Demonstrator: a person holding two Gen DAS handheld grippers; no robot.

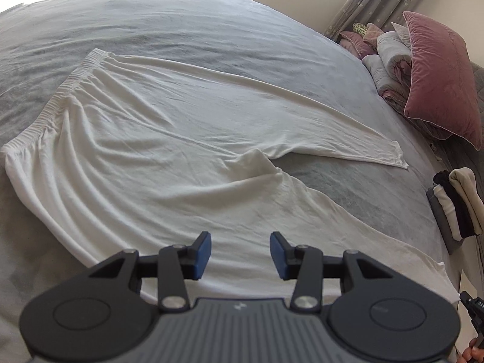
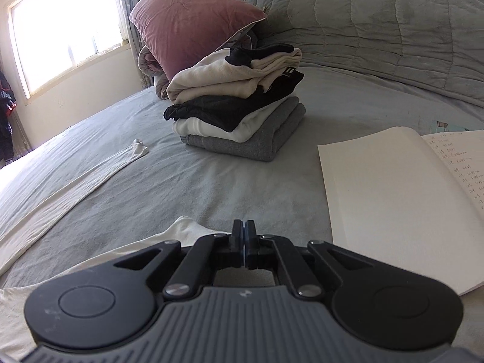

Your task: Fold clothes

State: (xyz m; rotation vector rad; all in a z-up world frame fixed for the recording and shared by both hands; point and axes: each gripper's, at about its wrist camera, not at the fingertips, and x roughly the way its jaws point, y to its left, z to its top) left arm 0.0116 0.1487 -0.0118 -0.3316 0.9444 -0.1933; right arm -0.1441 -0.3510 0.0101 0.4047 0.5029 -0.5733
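White long trousers (image 1: 157, 139) lie spread flat on the grey bed (image 1: 181, 30), elastic waistband at the left, two legs running right. My left gripper (image 1: 240, 255) is open and empty, hovering over the near leg. My right gripper (image 2: 244, 242) is shut, jaws pressed together with nothing visible between them, just above the bed by the near leg's cuff (image 2: 181, 230). The far leg (image 2: 75, 187) stretches off to the left in the right wrist view. The right gripper's edge shows at the lower right of the left wrist view (image 1: 476, 311).
A stack of folded clothes (image 2: 239, 103) sits ahead of the right gripper, also in the left wrist view (image 1: 456, 202). A pink pillow (image 2: 187, 18) and rolled bedding lie behind it. An open notebook (image 2: 402, 196) lies at the right. A window (image 2: 66, 27) is at the left.
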